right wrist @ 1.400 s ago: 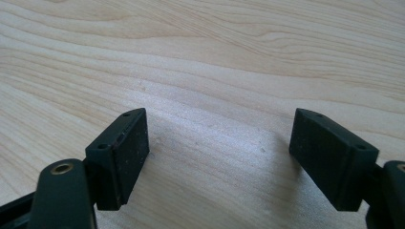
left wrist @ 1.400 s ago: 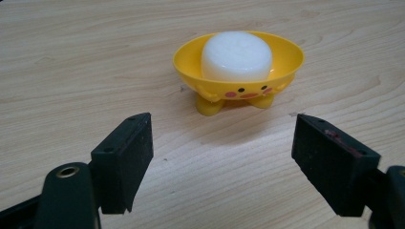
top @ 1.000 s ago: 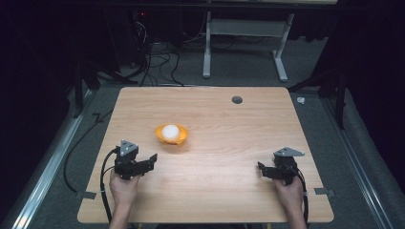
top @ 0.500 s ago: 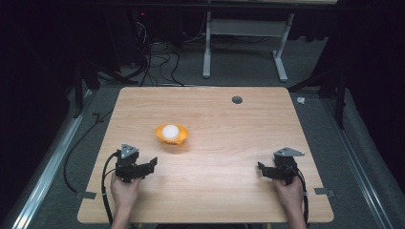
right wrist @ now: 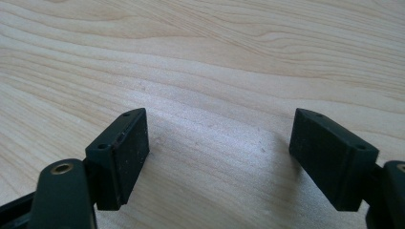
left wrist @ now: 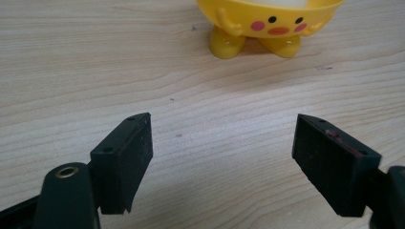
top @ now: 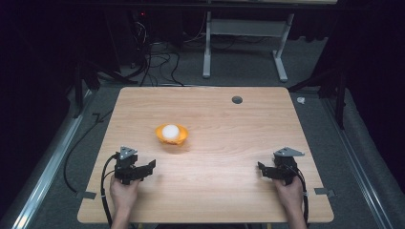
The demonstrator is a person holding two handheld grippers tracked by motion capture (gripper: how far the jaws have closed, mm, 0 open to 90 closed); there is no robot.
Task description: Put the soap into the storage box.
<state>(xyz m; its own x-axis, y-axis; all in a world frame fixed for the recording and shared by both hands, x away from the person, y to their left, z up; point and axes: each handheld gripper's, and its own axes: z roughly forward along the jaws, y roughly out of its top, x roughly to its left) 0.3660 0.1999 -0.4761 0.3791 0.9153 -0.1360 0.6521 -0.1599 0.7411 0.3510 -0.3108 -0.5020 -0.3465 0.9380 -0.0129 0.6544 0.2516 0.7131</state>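
A yellow chick-shaped bowl (top: 172, 135) with a white ball (top: 170, 131) in it stands on the wooden table (top: 215, 119), left of the middle. The left gripper view shows the same bowl (left wrist: 267, 21) ahead, with its painted face and two feet. My left gripper (top: 148, 168) rests low at the front left, open, with nothing between its jaws (left wrist: 222, 157). It points toward the bowl from a short way off. At the front right my right gripper (top: 262, 169) is open too, over bare wood (right wrist: 219, 157).
A small dark round hole (top: 237, 99) sits in the table near the far edge. Cables (top: 153, 57) and a white desk frame (top: 243, 47) lie on the floor beyond the table. A black cable (top: 102, 191) trails from the left gripper off the front edge.
The left gripper has slid slightly back toward the front edge. The right gripper, bowl and ball have not moved.
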